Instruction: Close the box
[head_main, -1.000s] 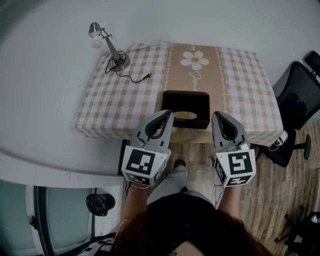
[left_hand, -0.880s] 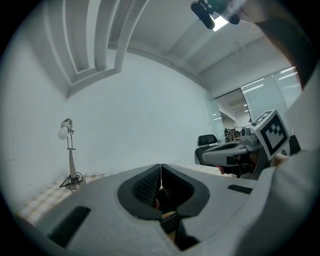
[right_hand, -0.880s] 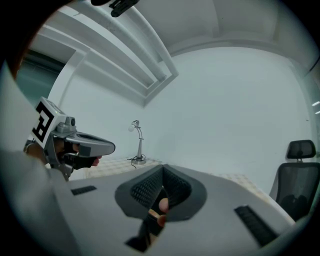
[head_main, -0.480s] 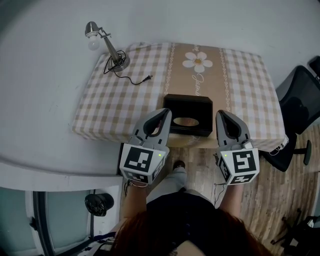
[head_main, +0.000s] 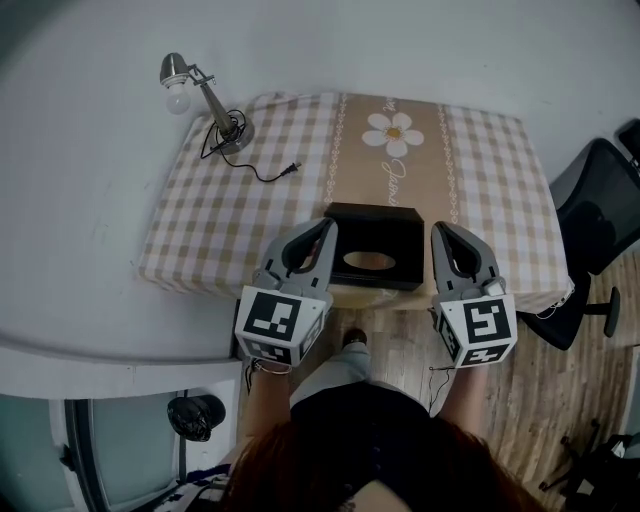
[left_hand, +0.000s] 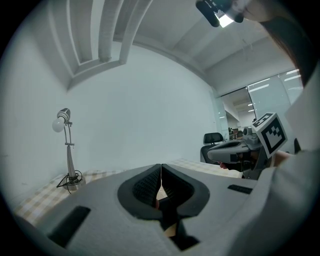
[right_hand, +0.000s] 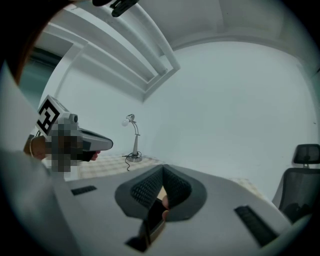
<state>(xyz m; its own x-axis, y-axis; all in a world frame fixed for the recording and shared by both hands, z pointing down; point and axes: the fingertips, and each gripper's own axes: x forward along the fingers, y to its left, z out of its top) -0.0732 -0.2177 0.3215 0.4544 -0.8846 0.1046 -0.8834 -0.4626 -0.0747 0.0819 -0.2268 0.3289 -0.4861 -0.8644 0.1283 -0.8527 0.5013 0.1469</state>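
A black box (head_main: 372, 240) sits at the near edge of the checked table (head_main: 230, 220), and a tan oval shows on its top near the front. In the head view my left gripper (head_main: 327, 227) is held in the air just left of the box, jaws shut and empty. My right gripper (head_main: 440, 231) hangs just right of the box, also shut on nothing. Both point toward the far wall. In the left gripper view the left gripper (left_hand: 161, 169) has its jaws pressed together. In the right gripper view the right gripper (right_hand: 162, 172) is likewise pressed shut. Neither touches the box.
A silver desk lamp (head_main: 205, 90) with its loose black cord (head_main: 262, 172) stands at the table's far left corner. A black office chair (head_main: 592, 215) is at the right of the table. A daisy print (head_main: 392, 132) marks the cloth's middle strip. Wooden floor lies below me.
Both grippers stay shut. They have drifted slightly, the left one a little to the left, and the box now sits between their tips in the head view.
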